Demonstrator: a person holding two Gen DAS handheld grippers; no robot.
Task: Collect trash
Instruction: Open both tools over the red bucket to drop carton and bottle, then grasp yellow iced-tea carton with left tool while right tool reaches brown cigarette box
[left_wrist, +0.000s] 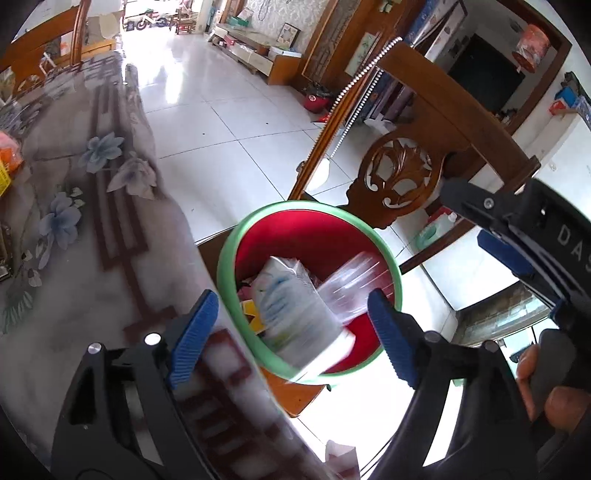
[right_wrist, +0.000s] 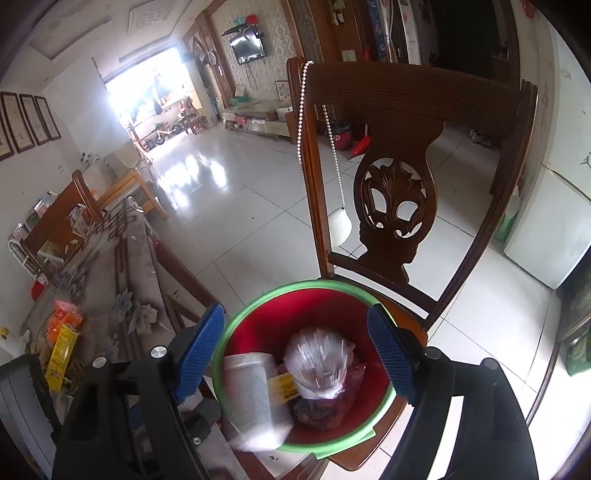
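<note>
A red bin with a green rim (left_wrist: 226, 258) (right_wrist: 332, 286) stands on a wooden chair seat beside the table. My left gripper (left_wrist: 291, 332) is open above it, and a white printed packet (left_wrist: 295, 310), blurred, is in the air between the fingers over the bin. A clear plastic piece (left_wrist: 351, 288) also shows blurred there. My right gripper (right_wrist: 295, 350) is open over the bin. Below it a clear plastic bag (right_wrist: 317, 362) and the white packet (right_wrist: 251, 395) are blurred above other trash, including a yellow wrapper (right_wrist: 286, 386).
The table with a flowered cloth (left_wrist: 92, 221) (right_wrist: 122, 288) lies to the left, holding orange and yellow packets (right_wrist: 64, 339). The carved chair back (left_wrist: 406, 173) (right_wrist: 395, 206) rises behind the bin, with a bead chain (right_wrist: 301, 110) on it. The right gripper's body (left_wrist: 524, 229) is at the right.
</note>
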